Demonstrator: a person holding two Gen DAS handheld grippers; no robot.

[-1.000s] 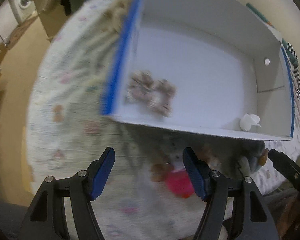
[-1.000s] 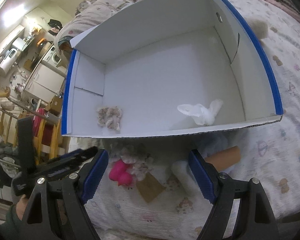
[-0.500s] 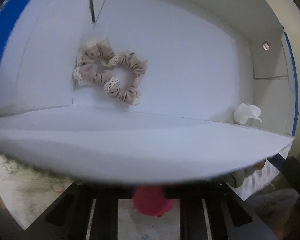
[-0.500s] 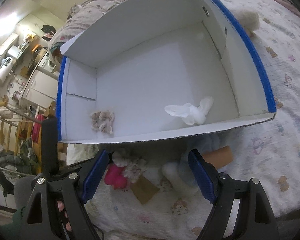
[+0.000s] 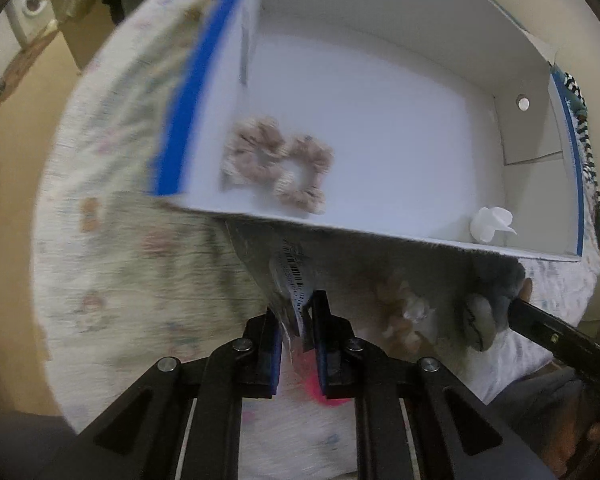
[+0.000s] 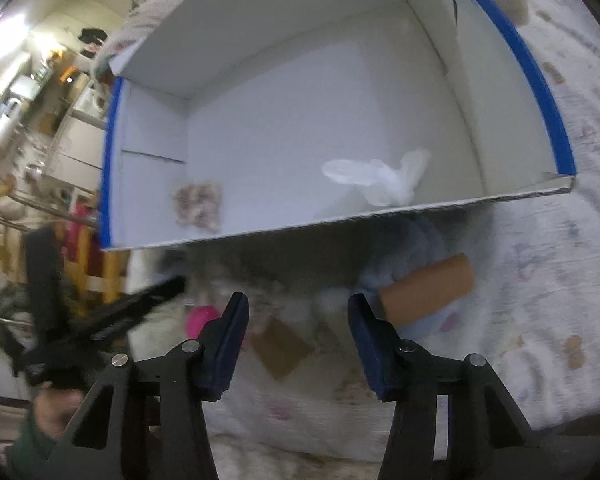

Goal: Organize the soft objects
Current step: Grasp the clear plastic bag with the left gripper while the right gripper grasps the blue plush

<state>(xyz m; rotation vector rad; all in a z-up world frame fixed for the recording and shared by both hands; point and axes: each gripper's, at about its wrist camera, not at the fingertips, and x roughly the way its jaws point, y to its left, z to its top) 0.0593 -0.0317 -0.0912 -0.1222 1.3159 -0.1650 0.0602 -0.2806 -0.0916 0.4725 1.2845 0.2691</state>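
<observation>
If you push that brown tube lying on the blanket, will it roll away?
Probably a little. The brown tube is round and lies on its side, so a sideways nudge should roll it. The soft blanket would likely stop it soon. It looks like hollow cardboard, so probably light.

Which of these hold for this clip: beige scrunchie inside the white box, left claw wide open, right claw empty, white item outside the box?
1. The beige scrunchie lies inside the white box. True.
2. The left claw is wide open. False: it is closed on a packet with a barcode label.
3. The right claw is open and holds nothing. True.
4. The crumpled white item lies on the bedspread outside the box. False: it lies inside the box, near the front wall.
</observation>
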